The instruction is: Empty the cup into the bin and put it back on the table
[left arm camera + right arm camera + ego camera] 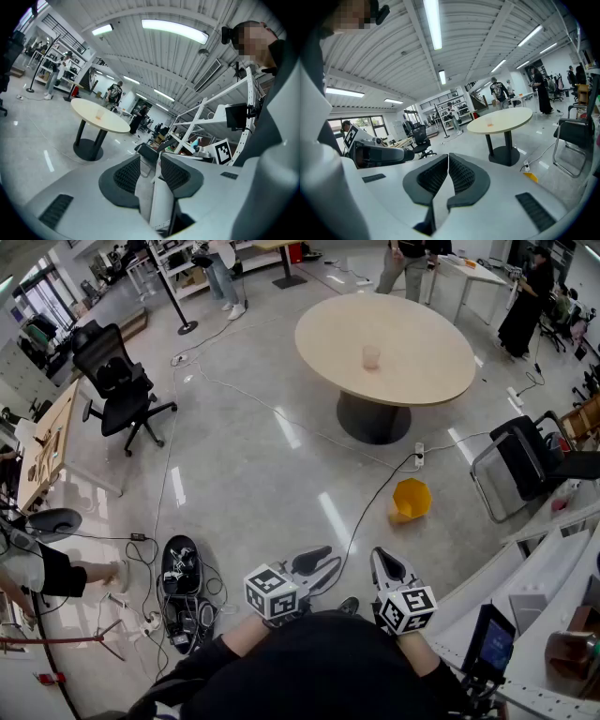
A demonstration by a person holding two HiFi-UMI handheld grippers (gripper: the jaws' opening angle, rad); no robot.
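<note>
We see the cup (pixel 371 356), small and pale pink, standing upright on the round beige bench (pixel 412 371), a little right of its middle. The bench rests on a dark round foot, well apart from us across the shiny grey floor (pixel 272 465). On the floor between the bench and us sits the yellow bin (pixel 411 498), with a black cable (pixel 361 512) running just past its left side.

Low in the head view, close against our body, we hold both claws pointing towards the bench, well apart from the cup and the bin. The left claw (pixel 323 563) has its jaws partly apart with nothing between them. The right claw (pixel 382 561) has its jaws together and carries nothing.

A black office chair (pixel 117 371) stands far to the left, a dark folding chair (pixel 511 465) to the right of the bin, and people (pixel 403 263) stand beyond the bench.
</note>
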